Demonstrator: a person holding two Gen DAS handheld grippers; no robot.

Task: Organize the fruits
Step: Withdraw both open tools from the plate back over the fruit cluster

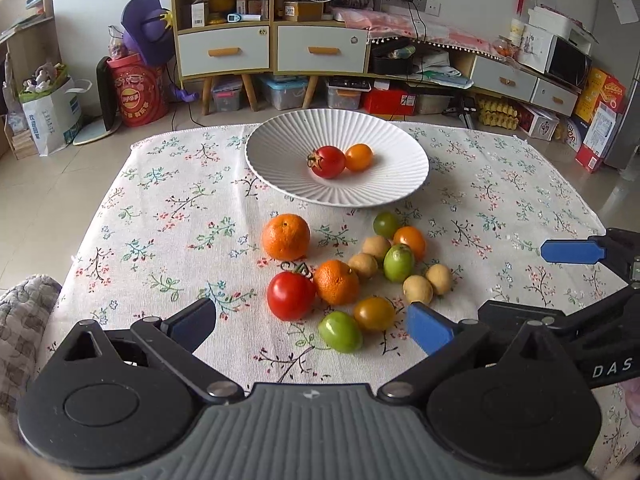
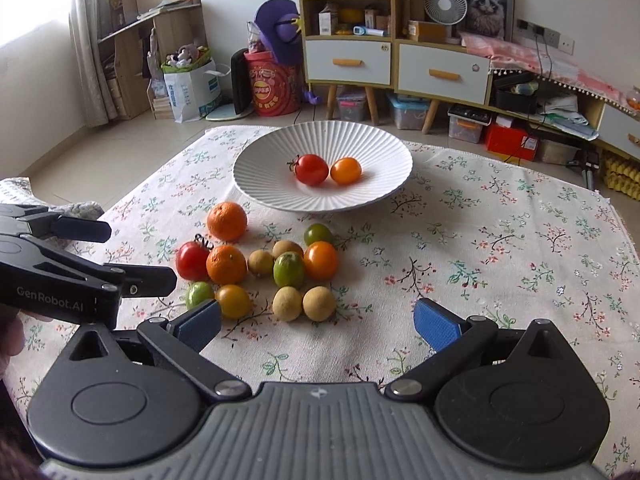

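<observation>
I am holding my left tool (image 1: 312, 324) wide and empty at lower center, over the fruit pile (image 1: 352, 276) lying mid-frame on the desk (image 1: 160, 208). My right tool (image 2: 316, 326) is also gaping wide, gripping nothing. Only a red tomato (image 1: 327, 161) and an orange tomato (image 1: 359, 157) are sitting in the plate (image 1: 280, 152) at upper center, so I judge most sorting is remaining.

A table under a floral tablecloth (image 1: 168, 216) carries a white ribbed plate (image 1: 280, 176) at 12 o'clock. Toward 6 o'clock, loose on the cloth, lie two oranges (image 1: 286, 237), a red tomato (image 1: 291, 295), and a touching cluster of small green, orange and tan fruits (image 1: 398, 263)
</observation>
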